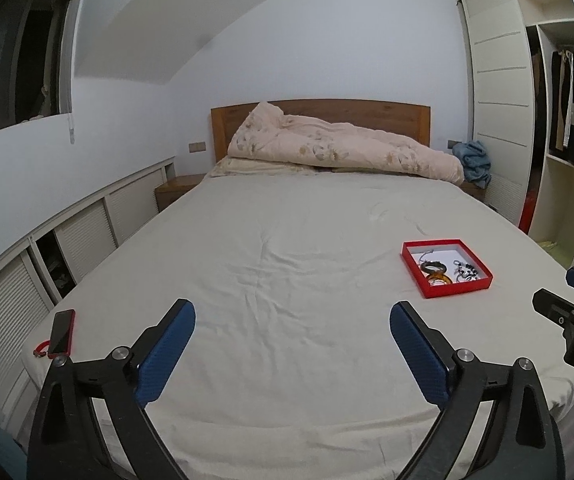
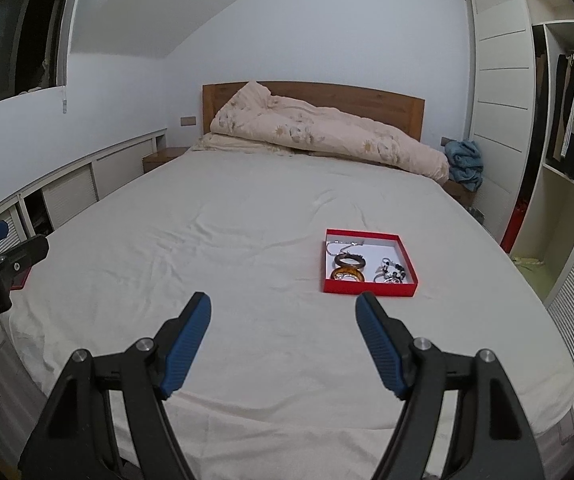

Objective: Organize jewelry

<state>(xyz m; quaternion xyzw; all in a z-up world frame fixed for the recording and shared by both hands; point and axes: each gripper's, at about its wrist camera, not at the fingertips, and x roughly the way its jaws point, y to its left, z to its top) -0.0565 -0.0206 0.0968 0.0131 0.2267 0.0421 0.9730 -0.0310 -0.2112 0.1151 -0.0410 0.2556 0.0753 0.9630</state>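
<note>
A shallow red box (image 1: pixel 467 283) (image 2: pixel 367 289) with a white inside lies on the bed's right half. In it are a dark bangle (image 2: pixel 350 260), an amber bangle (image 2: pixel 347 274), a beaded bracelet (image 2: pixel 394 271) and a thin chain (image 2: pixel 341 246). My left gripper (image 1: pixel 291 316) is open over the sheet near the foot of the bed, nothing between its blue pads; the box is ahead to its right. My right gripper (image 2: pixel 284 308) is open and empty too, with the box just beyond its right fingertip (image 2: pixel 365 304).
A phone in a red case (image 1: pixel 62 332) lies at the bed's (image 1: pixel 287 240) left front corner. A rolled quilt (image 1: pixel 339 148) is piled against the wooden headboard. Low louvred cabinets (image 1: pixel 87 236) run along the left, an open wardrobe (image 1: pixel 559 120) stands on the right.
</note>
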